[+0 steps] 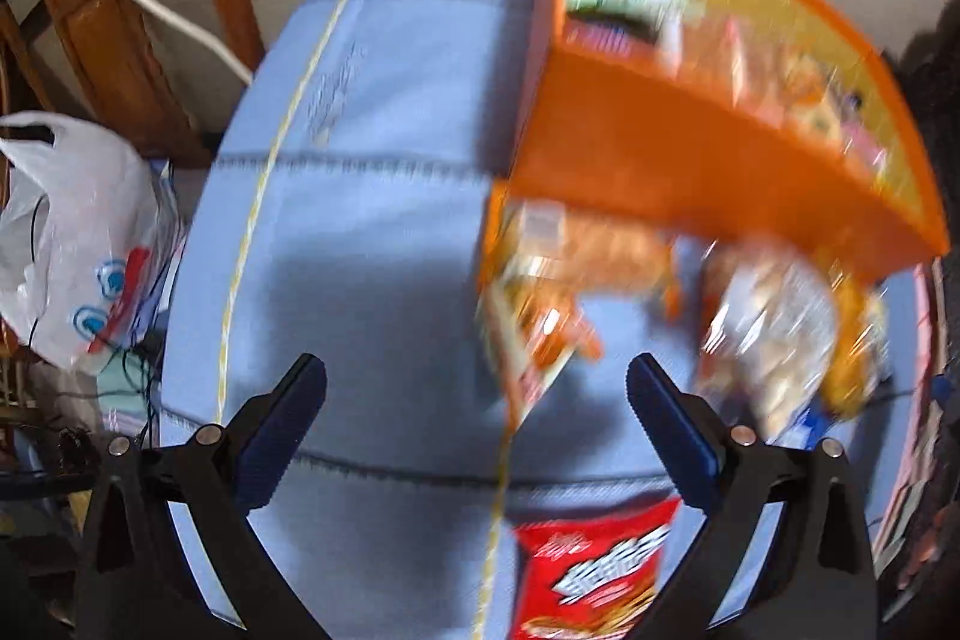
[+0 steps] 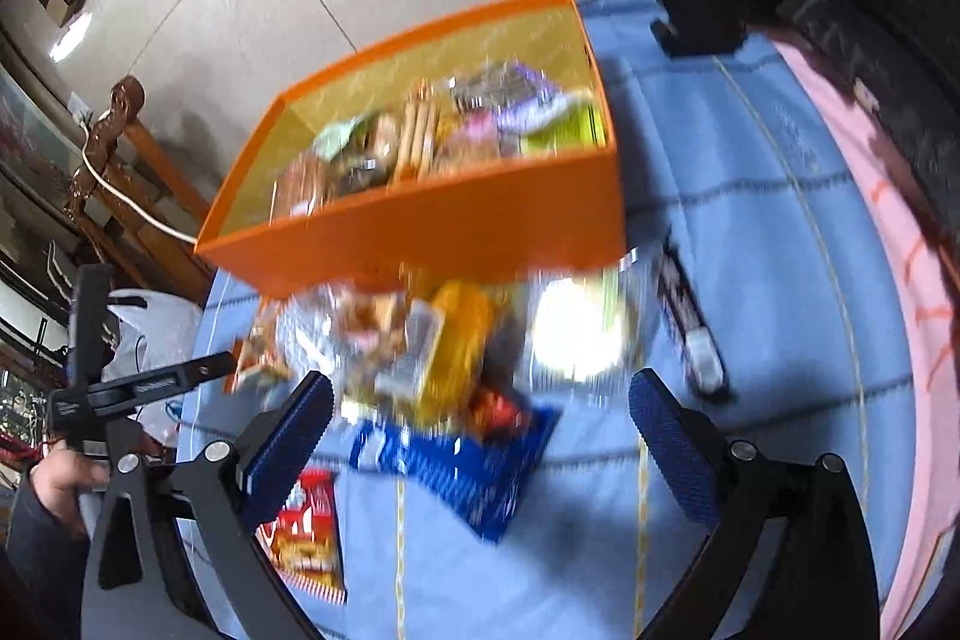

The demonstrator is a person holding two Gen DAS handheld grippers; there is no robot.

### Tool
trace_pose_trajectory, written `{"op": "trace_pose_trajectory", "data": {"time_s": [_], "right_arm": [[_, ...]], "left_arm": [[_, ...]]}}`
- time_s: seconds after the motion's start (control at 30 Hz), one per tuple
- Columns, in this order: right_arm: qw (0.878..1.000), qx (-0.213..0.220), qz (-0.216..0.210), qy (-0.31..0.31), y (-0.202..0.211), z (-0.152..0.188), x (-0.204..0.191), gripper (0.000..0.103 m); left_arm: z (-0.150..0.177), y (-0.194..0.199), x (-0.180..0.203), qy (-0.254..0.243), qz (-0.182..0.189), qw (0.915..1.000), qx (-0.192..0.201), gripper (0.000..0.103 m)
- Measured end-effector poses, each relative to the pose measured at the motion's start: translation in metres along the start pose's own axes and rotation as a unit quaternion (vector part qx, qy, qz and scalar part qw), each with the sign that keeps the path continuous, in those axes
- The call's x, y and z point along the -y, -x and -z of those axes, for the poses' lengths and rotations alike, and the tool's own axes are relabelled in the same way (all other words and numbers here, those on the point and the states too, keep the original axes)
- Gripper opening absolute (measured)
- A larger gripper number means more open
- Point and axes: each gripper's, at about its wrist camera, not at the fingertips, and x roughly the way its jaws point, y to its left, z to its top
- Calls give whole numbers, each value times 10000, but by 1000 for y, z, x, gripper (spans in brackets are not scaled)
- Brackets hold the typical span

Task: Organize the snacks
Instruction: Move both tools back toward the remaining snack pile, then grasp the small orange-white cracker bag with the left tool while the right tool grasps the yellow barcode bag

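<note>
We note the orange box (image 2: 420, 232) standing on the blue quilted cloth (image 2: 750, 232), already part filled: packets in brown, pink, purple and green lie inside it, too blurred to name. Just in front of its near wall sits a loose heap of snacks (image 2: 420, 334) still outside, among them a clear bag, a yellow-orange packet and a shiny pale one catching glare. A blue packet (image 2: 462, 466) lies flat on the near side of the heap, partly under it, a red packet (image 2: 306, 532) lies a little apart toward us on the cloth, and a dark narrow bar (image 2: 690, 322) rests beside the heap on the right of the right wrist view. In the left wrist view the same box (image 1: 690, 148) and red packet (image 1: 594, 574) appear, the packet low between the fingers but not touched. Our left gripper (image 1: 477, 382) stands wide with nothing in it; our right gripper (image 2: 480, 400) likewise gapes empty above the heap. A hand (image 2: 60, 478) shows at the left edge of the right view, holding the other tool. A white plastic bag (image 1: 78, 232) sits off the cloth beside wooden furniture. We judge the job roughly midway: some snacks boxed, several left on the cloth.
</note>
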Motion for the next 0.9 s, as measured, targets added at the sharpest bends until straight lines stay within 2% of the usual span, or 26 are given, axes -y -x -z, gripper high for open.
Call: {"op": "trace_pose_trajectory", "data": {"time_s": [0.1, 0.23, 0.3, 0.43, 0.6, 0.63, 0.67, 0.7, 0.73, 0.77, 0.8, 0.9], "right_arm": [[9999, -118, 38, 22, 1, 15, 0, 100], [9996, -256, 52, -51, 2, 29, 5, 100], [9995, -298, 65, -127, 2, 33, 9, 100], [9989, -395, 67, -234, -3, 36, 14, 100], [9985, -506, 17, -205, -11, 33, 10, 100], [9985, -526, 40, -117, -14, 31, 6, 100], [9986, -527, 73, -72, -15, 29, 4, 100], [9986, -504, 169, -7, -17, 27, 0, 100], [9986, -480, 232, 19, -18, 25, -1, 100], [9984, -471, 317, 31, -21, 23, -4, 100], [9982, -468, 387, 26, -24, 20, -7, 100], [9972, -507, 530, 169, -39, 8, -23, 100]], "left_arm": [[13, -12, -2, 37, -10, 9999, -142, 98], [16, -20, -5, 220, 19, 9997, -128, 98], [14, -23, -7, 370, 11, 9992, -168, 98], [3, -31, -12, 822, 246, 9960, -241, 98], [-9, -55, -8, 1045, 304, 9930, -461, 97], [-10, -61, -6, 995, 277, 9932, -533, 93], [-10, -63, -3, 868, 92, 9949, -504, 84], [-10, -60, 1, 685, -82, 9969, -389, 61], [-10, -56, 7, 408, -302, 9984, -258, 52], [-10, -53, 8, 269, -251, 9991, -203, 32], [-9, -52, 7, 215, -157, 9993, -274, 25], [-1, -49, -1, 120, -132, 9993, -332, 24]]}}
